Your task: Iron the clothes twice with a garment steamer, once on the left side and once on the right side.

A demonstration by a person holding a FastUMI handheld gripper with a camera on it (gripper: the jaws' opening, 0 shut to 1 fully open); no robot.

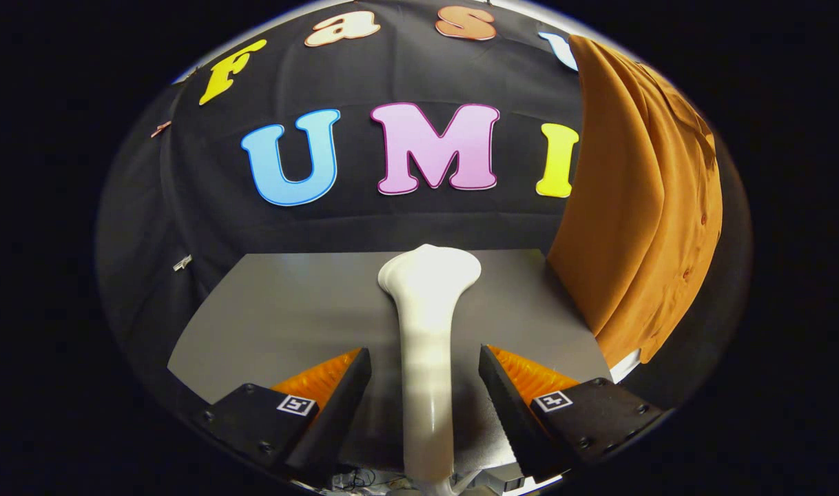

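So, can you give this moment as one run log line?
gripper: open, fingers either side of steamer, not touching | shirt: hanging beyond, right | ironing: not begun
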